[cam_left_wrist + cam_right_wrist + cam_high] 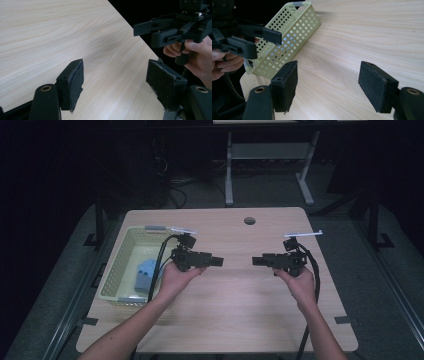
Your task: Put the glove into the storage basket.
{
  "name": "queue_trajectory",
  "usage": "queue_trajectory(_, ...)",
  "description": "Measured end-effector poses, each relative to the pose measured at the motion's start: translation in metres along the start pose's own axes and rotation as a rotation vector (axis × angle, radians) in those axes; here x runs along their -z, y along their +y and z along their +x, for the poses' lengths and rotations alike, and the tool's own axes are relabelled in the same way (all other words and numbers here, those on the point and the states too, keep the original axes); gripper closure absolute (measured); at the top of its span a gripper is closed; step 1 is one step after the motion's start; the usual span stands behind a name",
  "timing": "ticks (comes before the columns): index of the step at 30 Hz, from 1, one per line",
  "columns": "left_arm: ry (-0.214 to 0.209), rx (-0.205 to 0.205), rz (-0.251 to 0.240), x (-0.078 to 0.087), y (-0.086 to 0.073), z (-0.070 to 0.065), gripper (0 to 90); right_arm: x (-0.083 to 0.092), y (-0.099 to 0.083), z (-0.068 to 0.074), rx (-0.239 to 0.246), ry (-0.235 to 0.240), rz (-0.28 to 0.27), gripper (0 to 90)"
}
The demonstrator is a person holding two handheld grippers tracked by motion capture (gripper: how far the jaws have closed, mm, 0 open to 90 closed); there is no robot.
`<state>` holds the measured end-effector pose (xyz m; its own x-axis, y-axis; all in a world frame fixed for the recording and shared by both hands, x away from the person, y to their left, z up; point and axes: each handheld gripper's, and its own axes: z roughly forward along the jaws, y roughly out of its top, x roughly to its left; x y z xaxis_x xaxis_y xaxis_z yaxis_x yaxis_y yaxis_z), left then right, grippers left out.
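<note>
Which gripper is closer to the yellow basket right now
Left. The left gripper is held beside the basket's right wall, just off its rim. The right gripper hovers across the table, well away from it.

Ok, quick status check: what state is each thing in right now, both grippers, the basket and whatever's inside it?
Left gripper: open, holding nothing, held above the table, pointing at the other gripper.
Right gripper: open, holding nothing, held above the table.
Basket: upright on the table's left side, open top.
Blue object: lying inside the basket; what it is cannot be told.
Table: bare wood between the grippers.
</note>
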<state>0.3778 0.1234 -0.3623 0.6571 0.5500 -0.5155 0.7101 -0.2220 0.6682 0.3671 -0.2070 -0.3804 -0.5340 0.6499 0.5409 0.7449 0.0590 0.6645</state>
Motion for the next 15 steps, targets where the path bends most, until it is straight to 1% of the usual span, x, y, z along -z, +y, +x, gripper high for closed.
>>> queue_trajectory(3,-0.01,-0.008,0.01,-0.006,-0.003,-0.003,29.3,0.004,-0.004,-0.006,-0.011,-0.008,0.002,31.2)
queue_trajectory(6,-0.012,-0.012,0.021,-0.012,-0.007,-0.005,29.0,0.01,-0.009,-0.011,-0.018,-0.014,0.003,31.2)
queue_trajectory(7,-0.011,-0.02,0.026,-0.014,-0.008,-0.006,28.9,0.012,-0.01,-0.012,-0.023,-0.017,0.0,31.2)
queue_trajectory(10,-0.02,-0.021,0.031,-0.019,-0.012,-0.009,28.8,0.016,-0.015,-0.018,-0.029,-0.022,-0.011,31.1)
queue_trajectory(11,-0.026,-0.015,0.031,-0.02,-0.014,-0.01,28.8,0.018,-0.017,-0.02,-0.035,-0.025,-0.006,30.8)
queue_trajectory(12,-0.025,-0.026,0.03,-0.022,-0.016,-0.01,28.7,0.019,-0.018,-0.021,-0.04,-0.028,-0.003,30.9)
queue_trajectory(13,-0.023,-0.029,0.034,-0.024,-0.018,-0.011,28.6,0.021,-0.02,-0.023,-0.038,-0.028,-0.01,31.4)
queue_trajectory(15,-0.025,-0.031,0.044,-0.027,-0.021,-0.012,28.4,0.023,-0.022,-0.025,-0.042,-0.029,-0.004,31.3)
